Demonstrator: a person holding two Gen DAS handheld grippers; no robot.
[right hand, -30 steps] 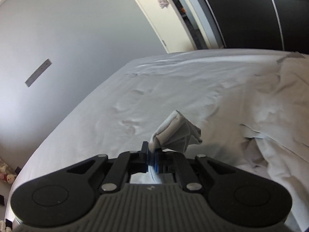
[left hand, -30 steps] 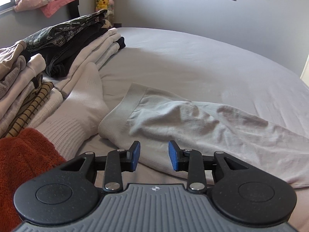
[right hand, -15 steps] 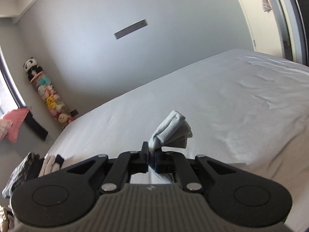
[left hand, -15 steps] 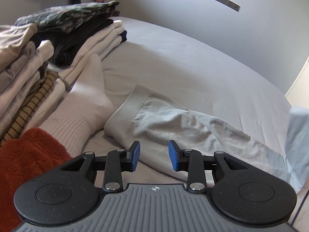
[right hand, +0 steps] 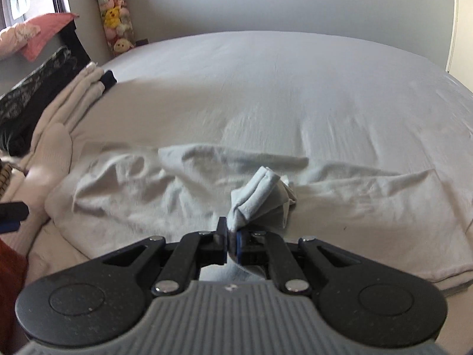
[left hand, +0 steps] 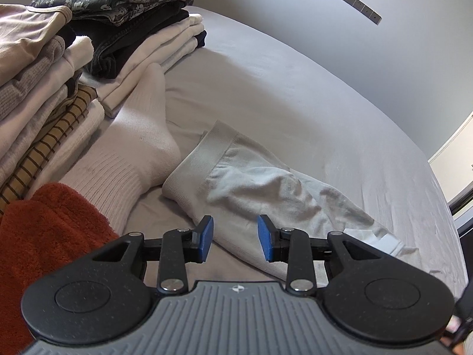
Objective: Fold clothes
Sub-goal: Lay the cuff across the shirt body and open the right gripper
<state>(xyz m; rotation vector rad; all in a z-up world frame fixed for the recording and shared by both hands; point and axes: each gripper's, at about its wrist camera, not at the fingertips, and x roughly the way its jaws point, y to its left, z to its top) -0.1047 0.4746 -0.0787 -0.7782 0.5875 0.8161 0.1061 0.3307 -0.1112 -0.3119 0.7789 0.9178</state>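
A pale grey-blue garment (left hand: 266, 189) lies rumpled and stretched out on the bed (left hand: 295, 94), just ahead of my left gripper (left hand: 235, 238), whose jaws stand partly apart and empty. My right gripper (right hand: 232, 241) has swung across from the bare sheet and clamps a bunched end of that garment.

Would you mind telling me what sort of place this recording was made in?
Most likely a bedroom at home: a wide bed under a grey sheet, folded clothes stacked along its edge, and a column of plush toys in the corner.
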